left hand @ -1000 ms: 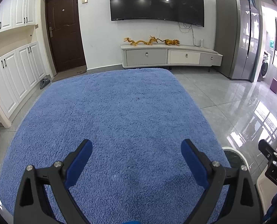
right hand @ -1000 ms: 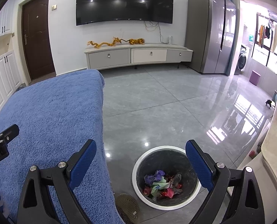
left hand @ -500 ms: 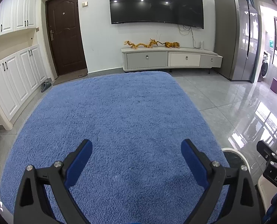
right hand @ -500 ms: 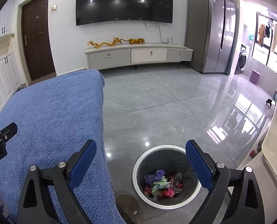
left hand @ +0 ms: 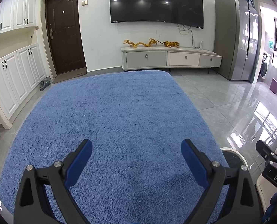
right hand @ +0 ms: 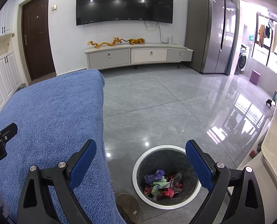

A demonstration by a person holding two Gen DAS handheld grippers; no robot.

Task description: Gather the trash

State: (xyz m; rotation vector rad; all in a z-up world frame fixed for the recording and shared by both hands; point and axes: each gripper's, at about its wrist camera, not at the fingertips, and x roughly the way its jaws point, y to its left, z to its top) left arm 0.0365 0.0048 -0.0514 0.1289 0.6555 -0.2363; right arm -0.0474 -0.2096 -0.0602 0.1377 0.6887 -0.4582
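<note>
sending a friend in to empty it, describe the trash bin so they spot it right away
Right of the blue shaggy cloth, on the glossy grey tile floor, stands a round dark bin with a white rim. Alone there, it holds crumpled colourful wrappers.

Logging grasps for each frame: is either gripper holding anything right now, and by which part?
Nothing is held. The left gripper and right gripper both stand open and empty.

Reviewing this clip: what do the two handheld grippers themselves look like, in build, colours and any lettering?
Both match: the left gripper and right gripper have black angular frames with triangular cut-outs, silver round-head screws at the joints, and blue pads with a fine dotted texture lining each finger. White lettering shows on the bodies: "DAS" on the right one seen from the left wrist view, "bot.AI" on the left one seen from the right wrist view. No cables or sleeves show.
</note>
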